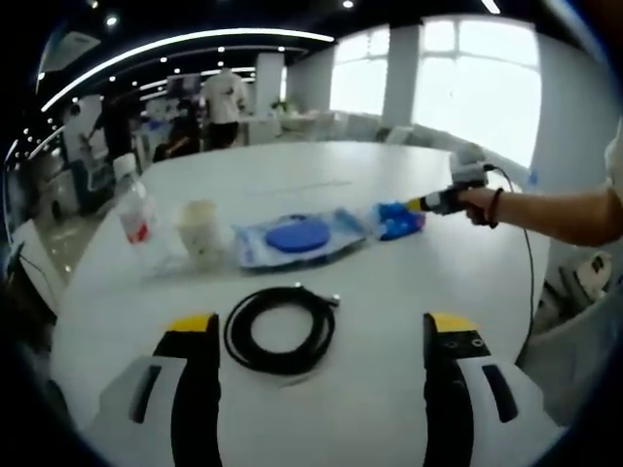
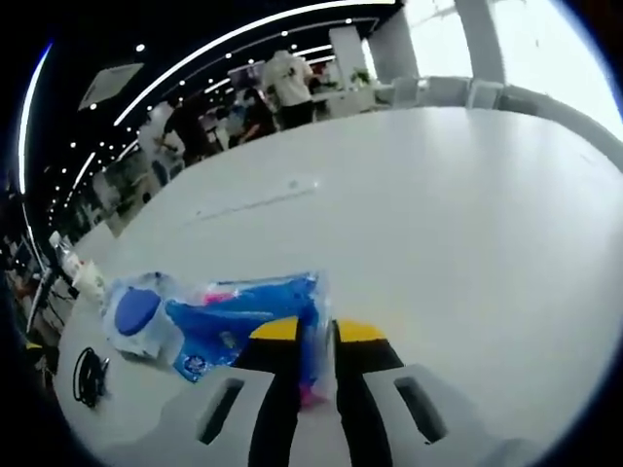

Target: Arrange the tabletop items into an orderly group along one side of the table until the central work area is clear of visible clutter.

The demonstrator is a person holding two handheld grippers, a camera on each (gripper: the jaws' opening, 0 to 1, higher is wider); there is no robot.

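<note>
While the right gripper (image 2: pixel 316 336) pinches the blue packet (image 2: pixel 243 321) at its edge, the step looks like dragging it toward the cup (image 1: pixel 201 229) and bottle (image 1: pixel 136 219) at far left. The left gripper (image 1: pixel 321 326) hangs wide apart over the black cable coil (image 1: pixel 280 329), probably next.

Left gripper view: low over the bench (image 1: pixel 389 311), facing across it. Right gripper view: close above the blue packet (image 2: pixel 243 326), facing outward. Shared: packet, bench.

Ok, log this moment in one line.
right gripper shut on blue packet | left gripper open over black cable | bottle, cup untouched
</note>
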